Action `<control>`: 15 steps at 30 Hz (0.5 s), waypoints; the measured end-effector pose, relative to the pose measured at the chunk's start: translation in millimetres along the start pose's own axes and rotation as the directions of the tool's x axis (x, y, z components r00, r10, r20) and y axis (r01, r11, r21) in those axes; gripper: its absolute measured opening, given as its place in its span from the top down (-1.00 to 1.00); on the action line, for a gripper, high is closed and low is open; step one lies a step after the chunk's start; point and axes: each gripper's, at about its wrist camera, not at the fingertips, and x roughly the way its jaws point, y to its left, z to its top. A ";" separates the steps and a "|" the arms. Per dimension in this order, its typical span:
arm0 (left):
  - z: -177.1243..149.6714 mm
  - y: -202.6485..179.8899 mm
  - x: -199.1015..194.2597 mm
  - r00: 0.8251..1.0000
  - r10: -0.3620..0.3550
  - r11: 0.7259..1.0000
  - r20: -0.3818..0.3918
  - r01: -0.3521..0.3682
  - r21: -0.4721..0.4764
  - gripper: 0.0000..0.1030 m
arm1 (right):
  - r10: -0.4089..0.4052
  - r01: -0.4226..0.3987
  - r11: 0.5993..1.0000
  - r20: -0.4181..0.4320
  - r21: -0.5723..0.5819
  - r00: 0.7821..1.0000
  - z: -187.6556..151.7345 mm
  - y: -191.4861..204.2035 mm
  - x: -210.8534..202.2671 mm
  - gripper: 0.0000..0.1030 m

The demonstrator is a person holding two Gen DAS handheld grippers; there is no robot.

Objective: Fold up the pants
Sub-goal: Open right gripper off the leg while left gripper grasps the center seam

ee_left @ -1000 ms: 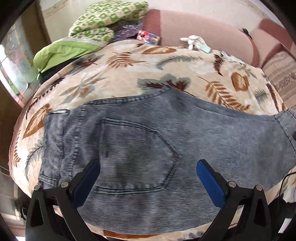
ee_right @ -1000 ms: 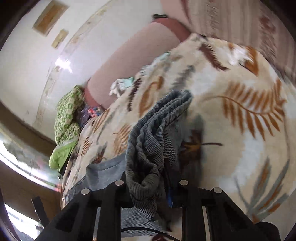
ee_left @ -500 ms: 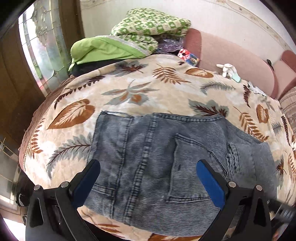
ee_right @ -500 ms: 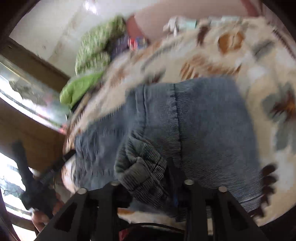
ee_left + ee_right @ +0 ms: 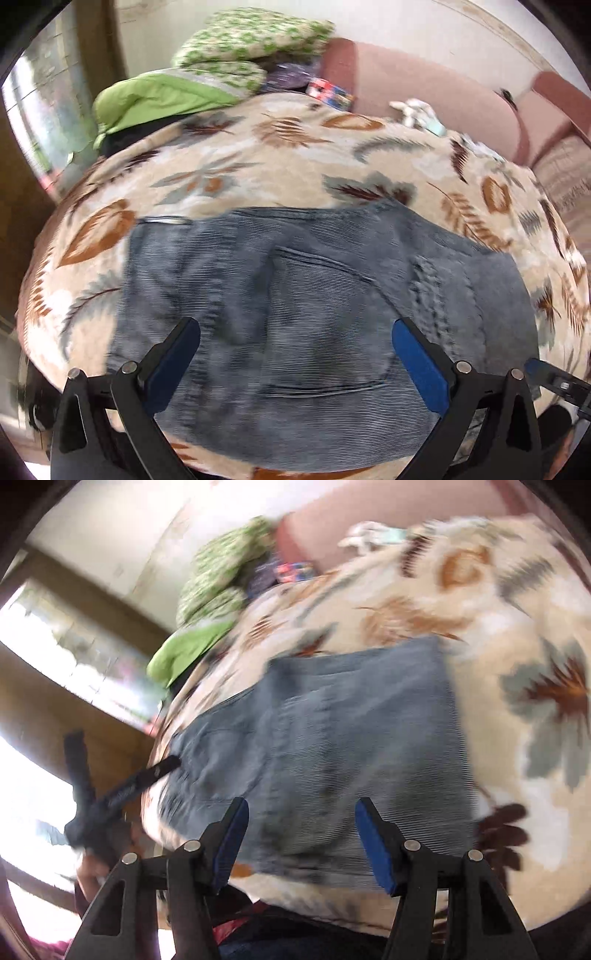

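Observation:
Grey-blue denim pants lie folded on a leaf-patterned blanket, back pocket up, with the leg ends doubled over at the right. My left gripper hovers wide open above the pocket and holds nothing. In the right wrist view the same pants lie flat. My right gripper stands over their near edge with its jaws opening; nothing is between the pads. The left gripper shows at the left of that view, held by a hand.
A green patterned quilt and a lime-green cover are piled at the blanket's far left. A pink sofa back runs behind, with a small white toy and a colourful packet. A window is at left.
The right gripper carried the leg ends over onto the upper part of the pants, then opened and let them go. The left gripper's view shifted a little sideways.

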 end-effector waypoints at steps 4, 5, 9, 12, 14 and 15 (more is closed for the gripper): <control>4.4 -39.0 24.5 0.994 -0.068 0.995 -0.083 0.074 0.069 -1.00 | 0.024 -0.018 0.995 -0.052 0.098 0.998 -2.0 -40.8 18.1 -0.23; 6.0 -45.2 29.7 0.991 -0.085 0.993 -0.105 0.093 0.073 -1.00 | 0.046 -0.042 0.995 -0.038 0.094 0.998 -1.0 -42.5 14.0 -0.23; 10.8 -61.3 43.7 0.985 -0.103 0.992 -0.139 0.113 0.064 -1.00 | 0.140 -0.142 0.988 0.042 0.054 0.989 1.9 -46.2 -6.0 -0.23; 13.7 -69.0 52.3 0.977 -0.139 0.988 -0.163 0.149 0.049 -0.95 | 0.158 -0.166 0.985 0.140 0.046 0.977 2.7 -65.5 -27.1 -0.23; 14.8 -73.6 62.1 0.964 -0.176 0.982 -0.198 0.187 0.037 -0.77 | 0.127 -0.140 0.988 0.201 0.056 0.971 2.2 -78.7 -36.9 -0.23; 15.4 -73.4 68.6 0.960 -0.177 0.982 -0.218 0.187 0.030 -0.71 | 0.115 -0.133 0.989 0.224 0.064 0.968 1.3 -87.0 -40.0 -0.23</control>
